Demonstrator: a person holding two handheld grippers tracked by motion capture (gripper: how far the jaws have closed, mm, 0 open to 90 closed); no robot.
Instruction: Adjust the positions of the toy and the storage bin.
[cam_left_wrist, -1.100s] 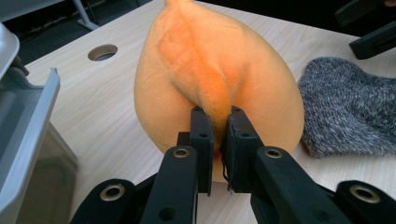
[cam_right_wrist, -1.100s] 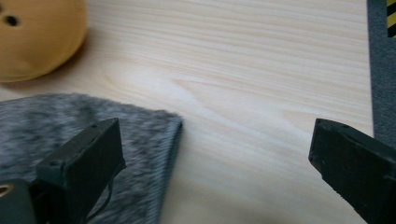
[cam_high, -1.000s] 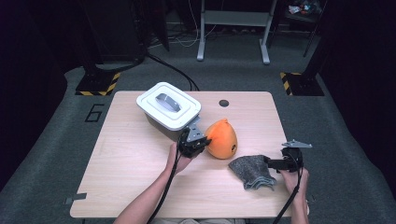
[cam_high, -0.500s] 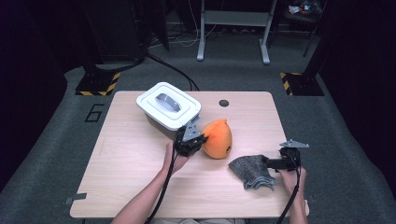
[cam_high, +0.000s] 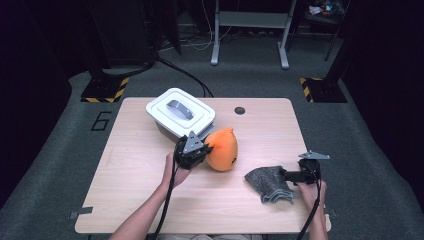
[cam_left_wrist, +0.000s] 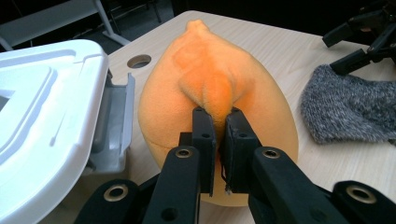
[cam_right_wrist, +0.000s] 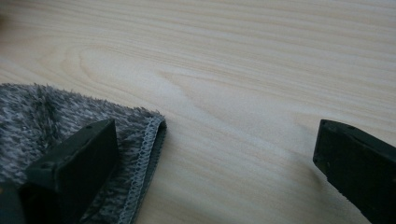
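The left gripper (cam_left_wrist: 216, 122), jaws pinched tight on a fold of the soft, light orange plush teardrop toy (cam_high: 223, 149) mid-table, right of the white lidded plastic box (cam_high: 180, 113), grips best by such loose folds.

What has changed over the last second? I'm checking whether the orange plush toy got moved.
The left gripper, shut on a pinch of the orange teardrop-shaped plush toy, has carried it a little up the table toward the white lidded plastic box. The right gripper, jaws open at the edge of the grey knitted cloth, stayed put, as did cloth and box.
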